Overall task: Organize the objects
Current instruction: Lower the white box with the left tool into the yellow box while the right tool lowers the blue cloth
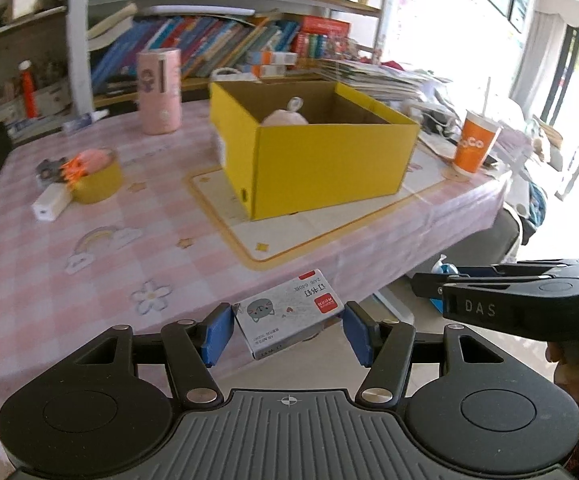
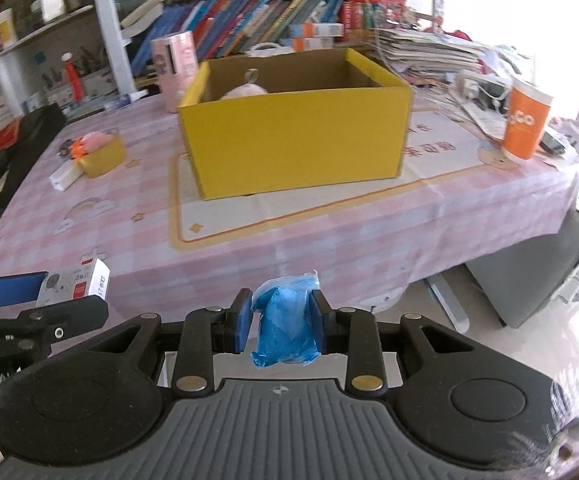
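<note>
My left gripper [image 1: 287, 330] is shut on a small white staples box [image 1: 289, 312] with a cat drawing and a red label, held off the table's front edge. My right gripper [image 2: 281, 324] is shut on a blue plastic-wrapped packet [image 2: 285, 328], also in front of the table. An open yellow cardboard box [image 1: 321, 152] stands on a mat in the middle of the table, with a pink soft thing [image 1: 285, 118] inside. It also shows in the right wrist view [image 2: 293, 136]. The left gripper and staples box [image 2: 75, 282] show at the left of the right wrist view.
On the pink checked tablecloth [image 1: 89, 248] lie a yellow tape roll [image 1: 97, 180] with pink and orange items, a white adapter [image 1: 51, 202], a pink cylinder [image 1: 159, 90] and an orange cup [image 1: 475, 142]. Bookshelves stand behind. The right gripper's body [image 1: 521, 292] is at the right.
</note>
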{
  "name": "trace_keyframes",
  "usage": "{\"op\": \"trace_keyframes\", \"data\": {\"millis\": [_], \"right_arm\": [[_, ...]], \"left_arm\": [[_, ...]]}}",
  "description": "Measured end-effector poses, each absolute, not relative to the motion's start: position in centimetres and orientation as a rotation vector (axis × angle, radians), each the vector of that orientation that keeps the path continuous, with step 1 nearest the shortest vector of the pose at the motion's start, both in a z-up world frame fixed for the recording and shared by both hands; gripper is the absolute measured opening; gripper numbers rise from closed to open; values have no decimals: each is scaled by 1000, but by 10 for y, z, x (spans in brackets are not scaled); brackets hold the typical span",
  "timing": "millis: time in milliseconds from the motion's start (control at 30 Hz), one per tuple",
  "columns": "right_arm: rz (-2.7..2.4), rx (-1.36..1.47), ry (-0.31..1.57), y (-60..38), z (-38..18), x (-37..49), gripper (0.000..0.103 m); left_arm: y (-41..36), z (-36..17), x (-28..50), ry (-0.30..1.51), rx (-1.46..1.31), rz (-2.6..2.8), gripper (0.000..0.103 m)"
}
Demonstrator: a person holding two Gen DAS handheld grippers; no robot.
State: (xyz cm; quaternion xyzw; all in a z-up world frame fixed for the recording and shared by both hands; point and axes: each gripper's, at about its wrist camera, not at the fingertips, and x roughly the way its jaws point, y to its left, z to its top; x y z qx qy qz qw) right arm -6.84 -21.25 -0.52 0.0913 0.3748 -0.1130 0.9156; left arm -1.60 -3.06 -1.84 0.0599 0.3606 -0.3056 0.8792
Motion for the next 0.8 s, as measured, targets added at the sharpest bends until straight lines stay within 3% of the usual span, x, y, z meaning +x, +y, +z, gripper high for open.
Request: {"op": "trace_keyframes", "data": {"millis": [800], "right_arm": [[-280, 181, 676, -309, 24, -2, 28]], "left_arm": [[-122, 16, 53, 578, 135, -695, 59]]}}
